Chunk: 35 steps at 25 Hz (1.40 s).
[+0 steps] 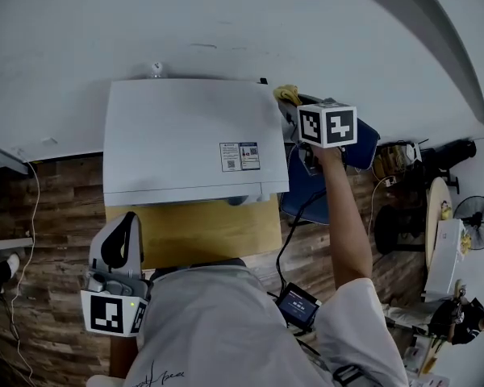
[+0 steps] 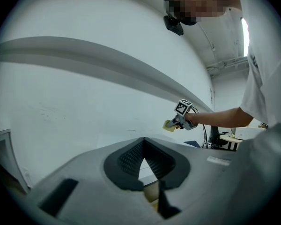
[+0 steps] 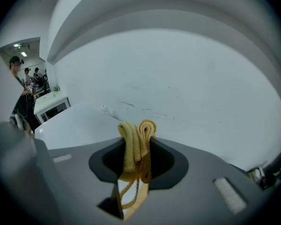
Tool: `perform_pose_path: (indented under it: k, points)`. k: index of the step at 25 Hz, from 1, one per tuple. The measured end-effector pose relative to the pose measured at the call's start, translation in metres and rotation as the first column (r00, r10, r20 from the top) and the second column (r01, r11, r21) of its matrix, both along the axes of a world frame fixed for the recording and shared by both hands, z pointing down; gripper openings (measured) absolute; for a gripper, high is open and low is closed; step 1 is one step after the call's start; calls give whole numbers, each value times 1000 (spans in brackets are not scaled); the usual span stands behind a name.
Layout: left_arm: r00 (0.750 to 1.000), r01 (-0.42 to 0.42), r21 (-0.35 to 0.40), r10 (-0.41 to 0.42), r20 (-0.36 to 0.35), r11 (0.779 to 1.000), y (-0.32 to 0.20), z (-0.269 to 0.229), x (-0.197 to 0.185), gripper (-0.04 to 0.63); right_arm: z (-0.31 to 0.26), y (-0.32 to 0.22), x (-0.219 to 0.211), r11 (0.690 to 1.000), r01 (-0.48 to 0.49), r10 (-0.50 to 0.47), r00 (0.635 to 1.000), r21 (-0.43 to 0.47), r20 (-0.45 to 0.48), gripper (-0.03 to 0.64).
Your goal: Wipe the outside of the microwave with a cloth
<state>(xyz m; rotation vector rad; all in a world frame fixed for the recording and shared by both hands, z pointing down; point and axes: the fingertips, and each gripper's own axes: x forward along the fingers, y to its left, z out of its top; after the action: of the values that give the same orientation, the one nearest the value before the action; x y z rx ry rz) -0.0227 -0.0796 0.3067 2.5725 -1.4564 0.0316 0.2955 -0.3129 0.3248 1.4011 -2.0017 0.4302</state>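
Head view: the white microwave (image 1: 189, 139) stands against the wall (image 1: 226, 22), its top facing the camera, with a sticker (image 1: 239, 156) near the right edge of that top. A tan surface (image 1: 210, 230) juts out below its near edge. The right gripper (image 1: 290, 110) is stretched out at the microwave's far right corner, its marker cube uppermost. The yellow cloth (image 1: 286, 93) is bunched at its tip, just at that corner; whether the cloth presses on the casing cannot be told here. The left gripper (image 1: 127, 222) hangs back at the near left, close to the person's body and off the microwave, over the wooden floor (image 1: 56, 216).

Left gripper view: the left gripper (image 2: 143, 143) points up toward the wall. Its dark pads (image 2: 126, 161) meet at the tips, with nothing between them. Far off to the right, the right gripper (image 2: 180, 121) shows on an outstretched arm, with the cloth (image 2: 168, 125) at its end.

Right gripper view: the right gripper (image 3: 139, 149) is clamped on the cloth (image 3: 131, 132). The cloth stands up between the jaws in two folded loops, with more of it hanging down behind them. The microwave's top (image 3: 79, 125) lies just beyond and to the left of the cloth, and the wall (image 3: 178, 69) fills the rest.
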Motion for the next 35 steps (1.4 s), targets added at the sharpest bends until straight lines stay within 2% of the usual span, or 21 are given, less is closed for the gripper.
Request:
perform_pose_path:
  k: [4,8,16,24,27,35]
  points:
    - [1000,-8,-18,8,4,1000,-1,6,5,-9,14,-23,7,998,-28,28,1000,-64,2,115]
    - [1000,9,-33,-9,8,999,-1,10,1,-9,25,-39,13,994,-59,59,998,-89,-6,115]
    - [1000,23,-48,-22,19,999,3,16,-8,-9,44,-54,20,990,-102,91,990,-102,-108,114]
    - [999,32,-65,-30,34,997,7,24,-16,-9,53,-55,12,981,-137,134,990,-135,-30,114]
    - [998,41,-53,-39,47,998,7,22,-17,-9,53,-55,9,980,-139,137,990,-140,-25,114]
    - [998,60,-84,-57,35,995,10,21,-17,-9,53,-55,-13,983,-108,104,994,-146,-38,114]
